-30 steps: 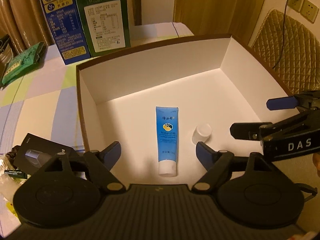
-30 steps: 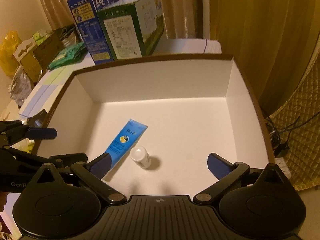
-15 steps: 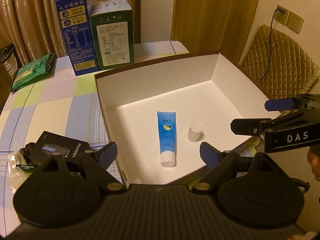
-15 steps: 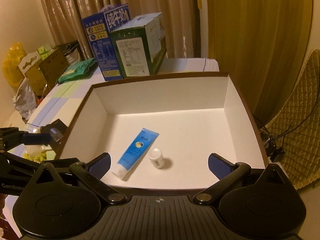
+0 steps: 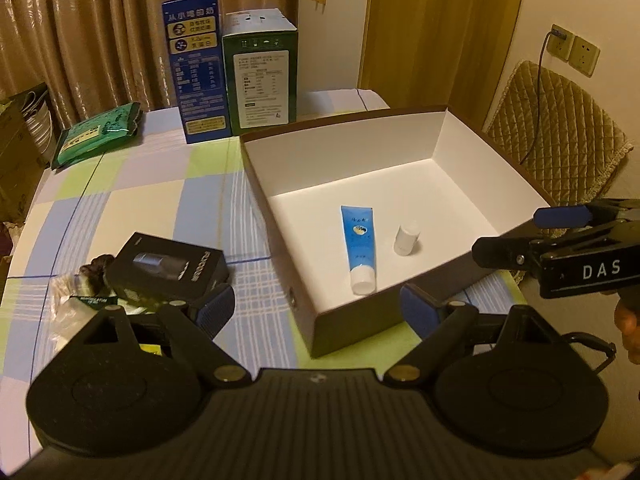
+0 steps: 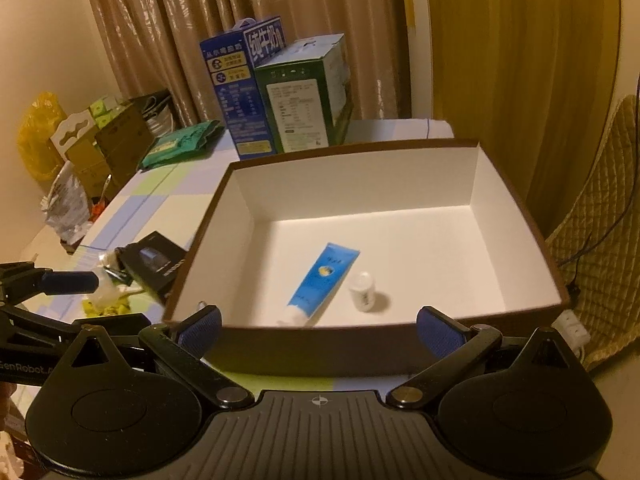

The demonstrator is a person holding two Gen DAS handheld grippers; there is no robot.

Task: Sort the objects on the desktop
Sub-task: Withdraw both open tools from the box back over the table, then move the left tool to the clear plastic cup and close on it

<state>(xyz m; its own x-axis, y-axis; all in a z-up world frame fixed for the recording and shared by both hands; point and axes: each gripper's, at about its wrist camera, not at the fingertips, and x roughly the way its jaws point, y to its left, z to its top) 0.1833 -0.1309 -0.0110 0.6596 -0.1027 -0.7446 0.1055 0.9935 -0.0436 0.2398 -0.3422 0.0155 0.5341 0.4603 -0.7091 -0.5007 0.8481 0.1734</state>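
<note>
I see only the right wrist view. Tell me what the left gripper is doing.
Observer: The left gripper is open and empty, above the table by the cardboard box's near left corner.
Operator: Describe what sits left of the black box; it blurs here.
Observer: A small dark object sits against it; I cannot identify it.
Operator: Check the cap of the blue tube; the box wall hides it.
Observer: Its white cap is on and points toward the near wall.

beige curtains [image 5: 80, 28], quilted chair [image 5: 556, 128], wall sockets [image 5: 574, 50]
</note>
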